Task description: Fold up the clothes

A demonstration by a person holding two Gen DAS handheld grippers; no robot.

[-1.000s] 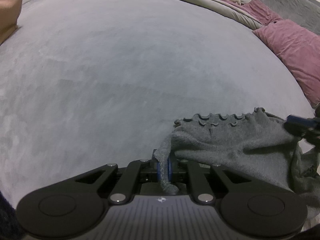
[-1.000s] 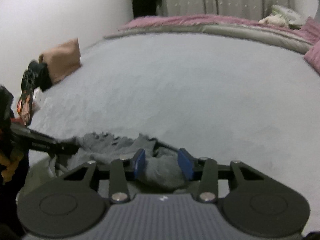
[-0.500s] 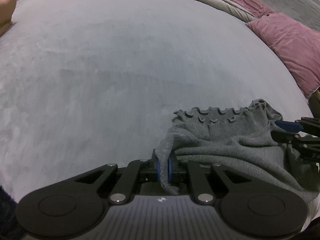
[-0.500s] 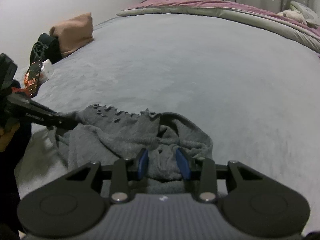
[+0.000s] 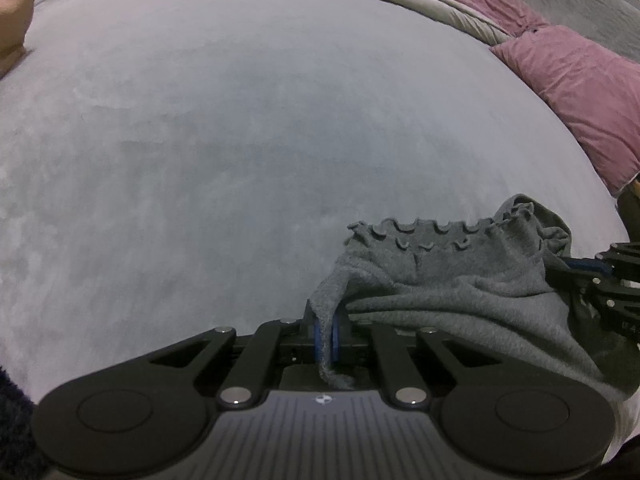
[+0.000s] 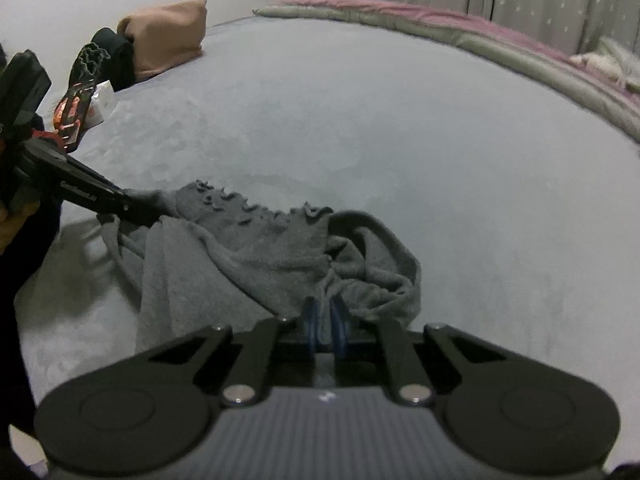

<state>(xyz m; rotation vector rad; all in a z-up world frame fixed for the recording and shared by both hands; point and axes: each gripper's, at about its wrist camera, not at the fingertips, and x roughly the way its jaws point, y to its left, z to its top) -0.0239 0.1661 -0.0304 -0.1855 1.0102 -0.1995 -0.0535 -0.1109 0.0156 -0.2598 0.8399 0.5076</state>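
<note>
Grey knit garment (image 5: 452, 288), scalloped edge up, lies bunched on the grey bedspread (image 5: 240, 128) near its front edge. Your left gripper (image 5: 328, 334) is clamped on one corner; your right gripper (image 6: 325, 330) is pinched onto the opposite side. Pink pillow (image 5: 580, 92) well beyond, tan cushion (image 6: 164, 38) far left.

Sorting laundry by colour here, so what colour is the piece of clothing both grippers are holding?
Plain dark grey, with a scalloped edge. The clothing shows best in the right wrist view.
</note>
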